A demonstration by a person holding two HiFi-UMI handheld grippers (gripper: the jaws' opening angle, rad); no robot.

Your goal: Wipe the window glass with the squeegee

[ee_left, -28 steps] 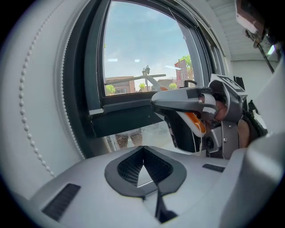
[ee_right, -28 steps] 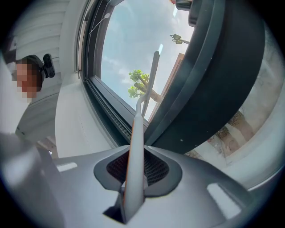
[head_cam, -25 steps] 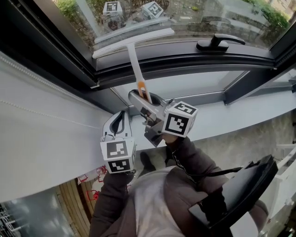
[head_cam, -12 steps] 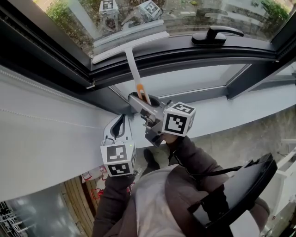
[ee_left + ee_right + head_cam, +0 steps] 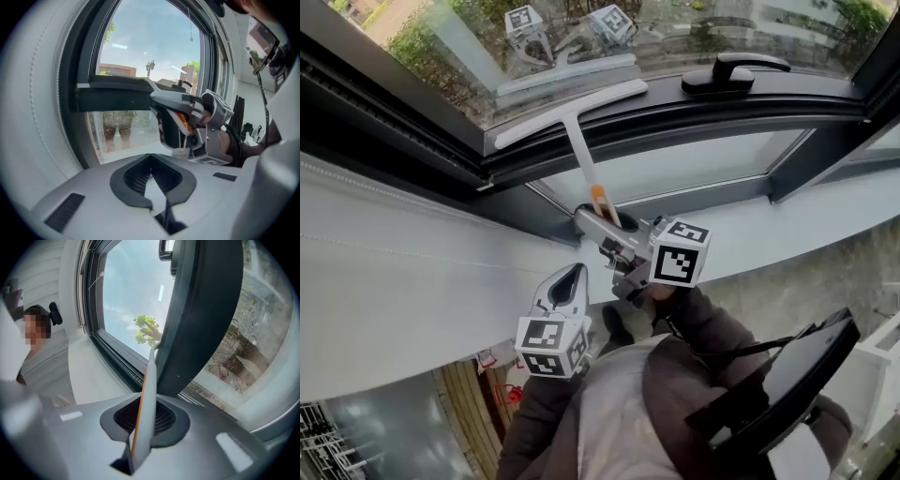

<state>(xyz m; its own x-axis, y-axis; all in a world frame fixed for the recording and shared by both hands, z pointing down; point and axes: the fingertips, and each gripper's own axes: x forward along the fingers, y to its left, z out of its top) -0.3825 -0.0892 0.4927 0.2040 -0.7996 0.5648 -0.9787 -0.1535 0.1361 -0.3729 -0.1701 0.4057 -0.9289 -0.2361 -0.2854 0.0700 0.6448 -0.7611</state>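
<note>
The squeegee has a long white blade (image 5: 572, 112) that lies along the bottom of the window glass (image 5: 581, 37), just above the dark frame. Its thin white handle ends in an orange tip (image 5: 598, 199). My right gripper (image 5: 605, 220) is shut on that end; its jaws have just been closing with the handle (image 5: 146, 399) between them. In the right gripper view the handle runs up from the pads to the frame. My left gripper (image 5: 570, 278) is lower left of the right one, shut with nothing in it. Its pads (image 5: 136, 176) meet at the tip, facing the right gripper (image 5: 187, 110).
A black window handle (image 5: 727, 75) sits on the dark frame (image 5: 675, 112) to the right of the blade. Below runs a white sill (image 5: 787, 220). A white blind (image 5: 384, 272) fills the left. A black flat device (image 5: 787, 384) hangs at the person's right side.
The left gripper has moved right and down, closer to the right gripper. The right gripper still grips the squeegee and has shifted slightly right; the blade stays at the foot of the glass.
</note>
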